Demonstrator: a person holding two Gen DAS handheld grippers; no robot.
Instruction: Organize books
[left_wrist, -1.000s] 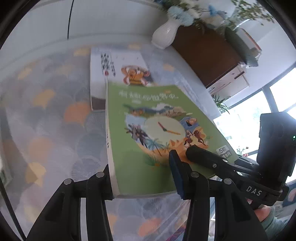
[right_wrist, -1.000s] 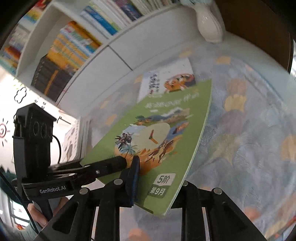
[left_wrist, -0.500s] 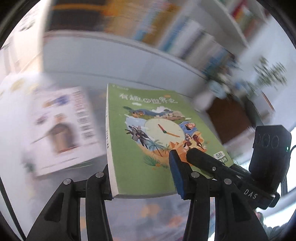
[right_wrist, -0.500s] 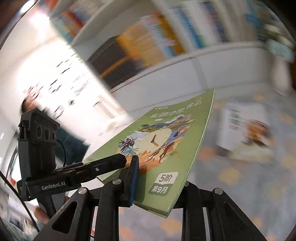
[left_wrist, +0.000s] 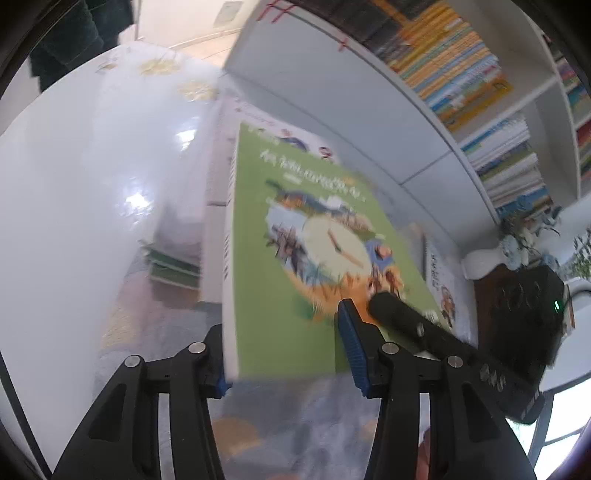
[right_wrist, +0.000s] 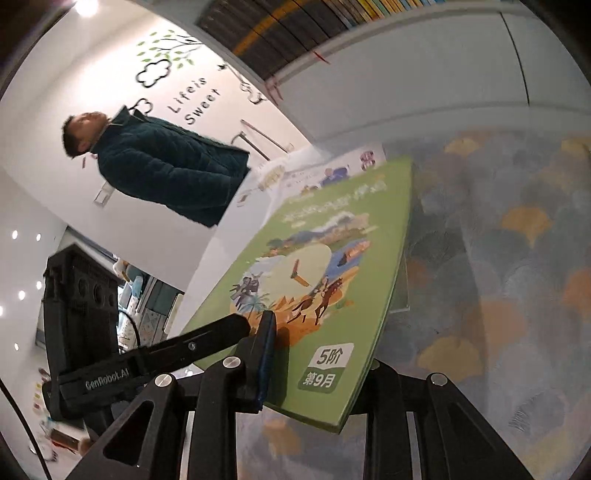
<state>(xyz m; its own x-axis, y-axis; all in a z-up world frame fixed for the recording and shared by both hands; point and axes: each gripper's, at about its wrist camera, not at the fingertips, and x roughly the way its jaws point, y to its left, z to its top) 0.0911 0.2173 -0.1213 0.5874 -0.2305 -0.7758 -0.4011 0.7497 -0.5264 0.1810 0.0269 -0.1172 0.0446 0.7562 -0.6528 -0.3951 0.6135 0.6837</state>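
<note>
the green book is carried between both grippers, off the bench, cover up and tilted. nearest in the left wrist view, the left gripper is clamped across the near spine corner, one blue pad under the spine edge and one on the cover. in the right wrist view, the right gripper has the opposite near corner between its jaws, by the white label; its jaws are opening, with the book between them, and the upper pad looks close to the cover but contact cannot be confirmed.

judgement: step in hand is laying this book onto the stack of books lying just beyond and left of its far edge, in front of the white bookshelf.

how to do it well:
- let the left gripper keep firm hold while the right lets go, otherwise the free corner droops and the cover flexes.
- bring the far edge down first, flat onto the topmost white book, then lower the near edge.
- square the spine with those below before release.
- risk: frame is blurred, so alignment is uncertain; slow before contact.

far right, a white vase stands by the shelf, well apart from the path. a person in a dark jacket stands beyond the bench.
</note>
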